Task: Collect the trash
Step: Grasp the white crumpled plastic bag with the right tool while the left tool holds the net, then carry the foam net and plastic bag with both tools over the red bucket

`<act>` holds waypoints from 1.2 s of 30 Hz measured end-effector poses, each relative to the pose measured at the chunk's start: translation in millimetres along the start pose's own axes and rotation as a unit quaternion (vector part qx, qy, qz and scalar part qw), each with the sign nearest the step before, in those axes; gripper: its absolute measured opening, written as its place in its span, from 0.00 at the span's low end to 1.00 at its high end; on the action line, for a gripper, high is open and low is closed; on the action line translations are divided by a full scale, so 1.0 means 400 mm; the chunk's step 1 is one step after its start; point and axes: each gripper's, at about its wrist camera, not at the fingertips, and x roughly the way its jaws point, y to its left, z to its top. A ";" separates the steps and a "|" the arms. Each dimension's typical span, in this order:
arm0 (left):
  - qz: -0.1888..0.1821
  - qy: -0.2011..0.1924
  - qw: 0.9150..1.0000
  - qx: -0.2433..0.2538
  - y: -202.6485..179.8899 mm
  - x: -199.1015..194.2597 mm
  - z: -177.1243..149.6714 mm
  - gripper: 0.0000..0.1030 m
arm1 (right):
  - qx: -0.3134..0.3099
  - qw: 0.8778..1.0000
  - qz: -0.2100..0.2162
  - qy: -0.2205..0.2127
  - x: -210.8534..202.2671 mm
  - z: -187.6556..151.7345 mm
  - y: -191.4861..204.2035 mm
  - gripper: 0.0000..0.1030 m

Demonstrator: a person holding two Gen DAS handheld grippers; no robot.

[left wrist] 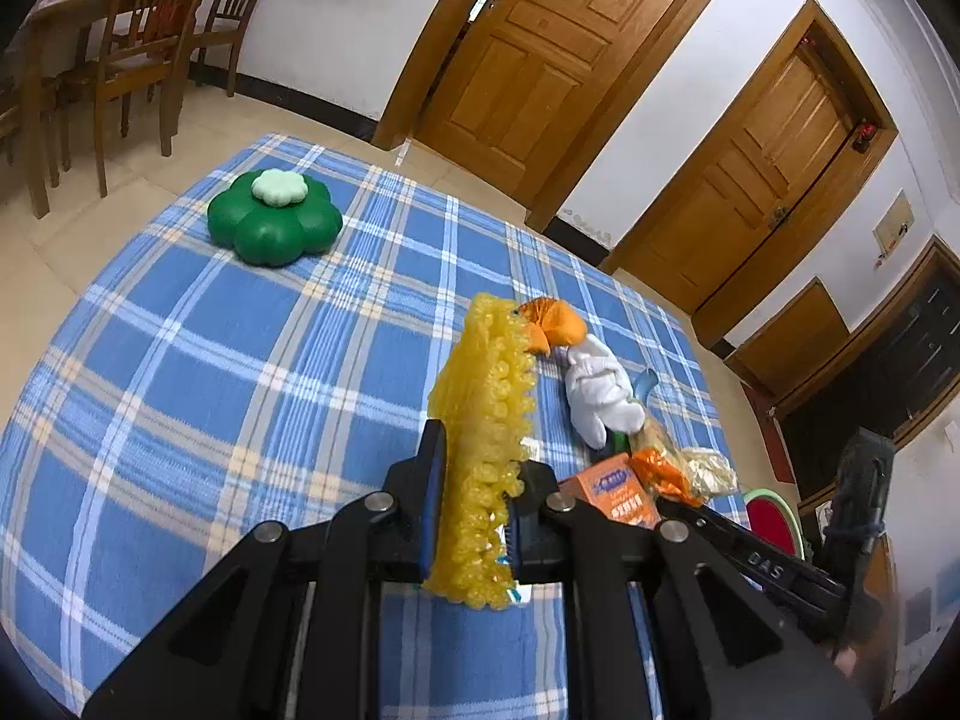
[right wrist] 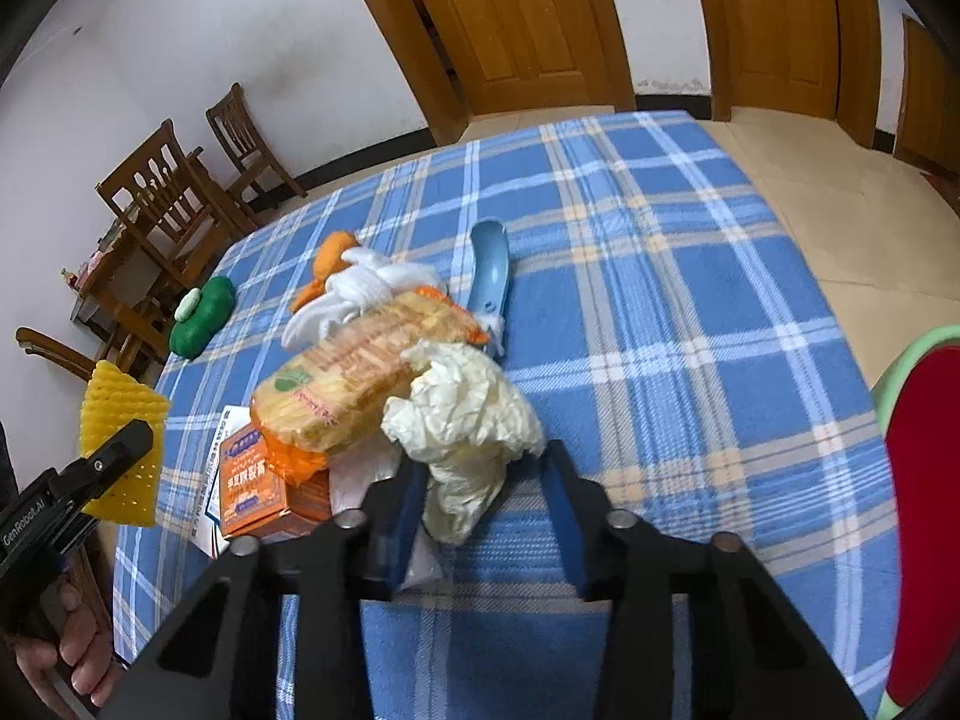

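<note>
At the lower centre of the left wrist view, the yellow foam fruit-net sleeve [left wrist: 486, 450] stands upright between the left gripper's [left wrist: 477, 498] pads, which are clamped tight on it above the blue plaid tablecloth [left wrist: 210, 360]. In the right wrist view, the crumpled cream-white paper wad [right wrist: 468, 420] lies at mid-frame between the right gripper's [right wrist: 486, 510] half-open jaws. The left pad is touching or just beside it, the right pad apart, with no grip visible.
</note>
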 end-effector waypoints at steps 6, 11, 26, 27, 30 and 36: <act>-0.005 0.007 1.000 0.001 -0.003 -0.004 -0.020 0.15 | -0.011 1.000 0.000 -0.012 -0.020 -0.012 0.011 0.14; -0.010 0.008 1.000 0.007 -0.016 -0.010 -0.030 0.15 | -0.010 1.000 0.001 -0.026 -0.052 -0.025 0.008 0.11; -0.039 0.013 0.999 0.030 -0.083 -0.037 -0.045 0.15 | -0.006 0.997 -0.003 -0.076 -0.190 -0.062 -0.019 0.11; -0.041 0.014 0.999 0.031 -0.087 -0.039 -0.047 0.15 | -0.006 0.997 -0.003 -0.079 -0.197 -0.064 -0.021 0.11; -0.048 0.017 0.998 0.035 -0.102 -0.043 -0.052 0.15 | -0.005 0.996 -0.006 -0.087 -0.223 -0.074 -0.027 0.11; -0.061 0.023 0.997 0.048 -0.140 -0.052 -0.065 0.15 | -0.001 0.994 -0.008 -0.105 -0.277 -0.092 -0.047 0.11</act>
